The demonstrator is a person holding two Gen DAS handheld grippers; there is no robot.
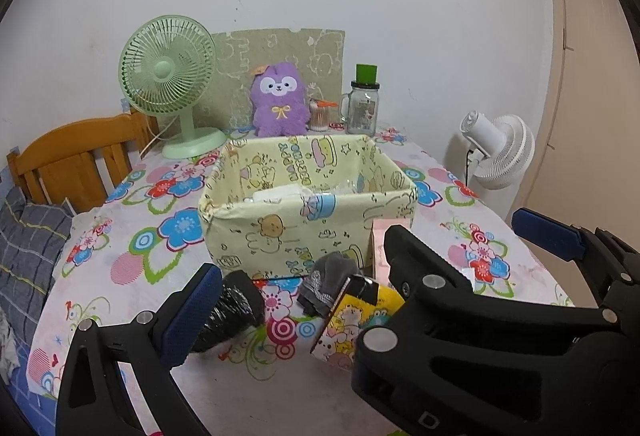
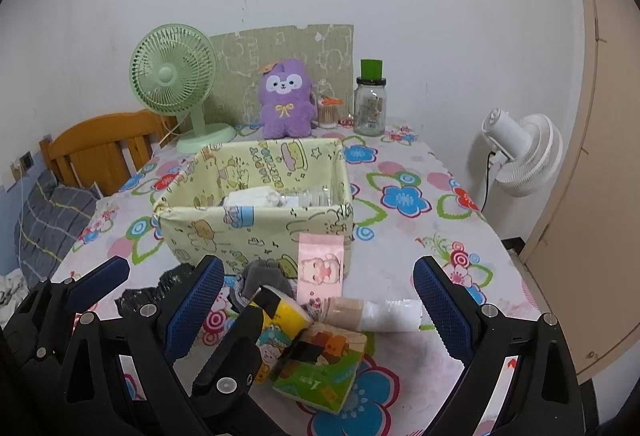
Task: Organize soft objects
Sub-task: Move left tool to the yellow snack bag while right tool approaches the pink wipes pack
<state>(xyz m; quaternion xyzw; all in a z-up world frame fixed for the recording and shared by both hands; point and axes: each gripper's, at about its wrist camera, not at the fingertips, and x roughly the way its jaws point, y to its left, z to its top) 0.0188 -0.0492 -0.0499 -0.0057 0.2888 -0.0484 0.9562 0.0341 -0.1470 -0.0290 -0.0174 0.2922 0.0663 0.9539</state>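
Note:
A pale yellow cartoon-print fabric box (image 1: 280, 232) (image 2: 224, 232) stands mid-table with white and clear packets inside. In front of it lie a grey sock (image 1: 332, 272) (image 2: 264, 276), a black crinkly bundle (image 1: 228, 312) (image 2: 140, 296), a yellow cartoon packet (image 1: 356, 320) (image 2: 280, 320), a pink packet (image 2: 322, 264), a green tissue pack (image 2: 324, 368) and a beige-and-white roll (image 2: 372, 314). My left gripper (image 1: 300, 320) is open, with the black bundle by its left finger. My right gripper (image 2: 320, 304) is open above the pile. The left gripper's fingers (image 2: 240, 348) show in the right wrist view.
A purple plush (image 1: 278, 101) (image 2: 285, 99), green fan (image 1: 172, 83), cotton swab jar (image 1: 320, 113) and glass mug jar (image 1: 362, 103) stand at the table's back. A white fan (image 1: 496, 151) stands right of the table, a wooden chair (image 1: 76, 159) and bedding at left.

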